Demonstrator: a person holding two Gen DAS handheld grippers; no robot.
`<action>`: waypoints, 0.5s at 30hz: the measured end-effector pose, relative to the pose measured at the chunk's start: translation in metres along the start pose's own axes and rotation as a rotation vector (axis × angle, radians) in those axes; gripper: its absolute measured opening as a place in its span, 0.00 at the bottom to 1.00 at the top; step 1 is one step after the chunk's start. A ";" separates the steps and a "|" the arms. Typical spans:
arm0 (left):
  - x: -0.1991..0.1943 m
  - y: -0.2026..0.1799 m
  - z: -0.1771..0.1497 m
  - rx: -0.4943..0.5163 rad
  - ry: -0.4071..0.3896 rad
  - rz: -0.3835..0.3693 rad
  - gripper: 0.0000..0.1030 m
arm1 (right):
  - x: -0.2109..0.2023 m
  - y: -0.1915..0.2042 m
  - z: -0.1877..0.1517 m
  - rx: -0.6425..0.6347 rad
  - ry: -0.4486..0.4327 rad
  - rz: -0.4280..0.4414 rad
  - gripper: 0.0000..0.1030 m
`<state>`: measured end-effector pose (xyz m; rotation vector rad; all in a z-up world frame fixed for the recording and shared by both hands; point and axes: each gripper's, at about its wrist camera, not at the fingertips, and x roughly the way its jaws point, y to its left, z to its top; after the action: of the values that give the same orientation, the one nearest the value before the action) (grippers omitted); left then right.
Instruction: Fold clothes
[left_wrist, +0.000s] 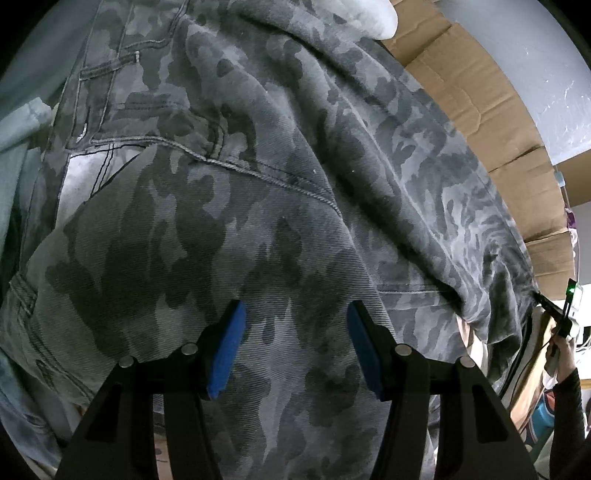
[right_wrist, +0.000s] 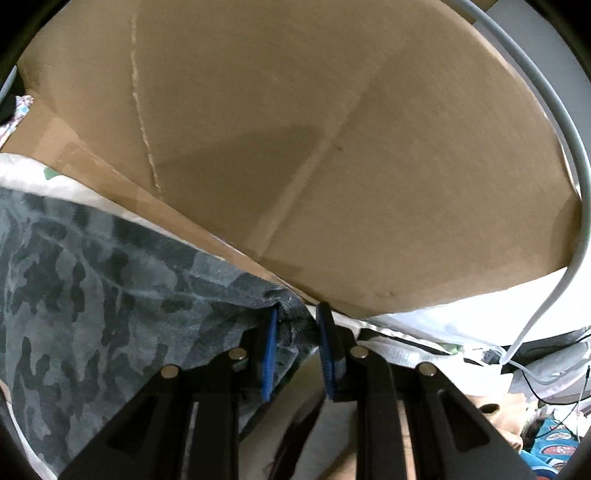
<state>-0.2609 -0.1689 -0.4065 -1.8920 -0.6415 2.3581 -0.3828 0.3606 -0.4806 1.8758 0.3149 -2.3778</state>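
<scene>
While our left gripper (left_wrist: 295, 314) hovers with jaws spread wide over the camouflage trousers (left_wrist: 258, 184), our right gripper (right_wrist: 297, 325) pinches a corner of that cloth (right_wrist: 92, 277) — the trousers hang stretched between them, with a cardboard box (right_wrist: 295, 129) just behind and a white cable (right_wrist: 576, 177) beside it.
</scene>
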 end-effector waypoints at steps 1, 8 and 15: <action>0.000 0.000 0.000 0.002 0.001 0.000 0.56 | 0.001 -0.001 0.000 -0.005 0.000 -0.011 0.18; -0.005 0.000 -0.001 0.007 -0.002 0.004 0.56 | 0.009 -0.004 0.007 -0.018 0.010 -0.075 0.18; -0.012 0.009 -0.004 0.013 0.008 0.001 0.56 | 0.019 -0.007 0.007 -0.012 0.006 -0.156 0.18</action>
<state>-0.2520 -0.1799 -0.3993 -1.8957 -0.6233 2.3478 -0.3957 0.3667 -0.4967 1.9203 0.4923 -2.4612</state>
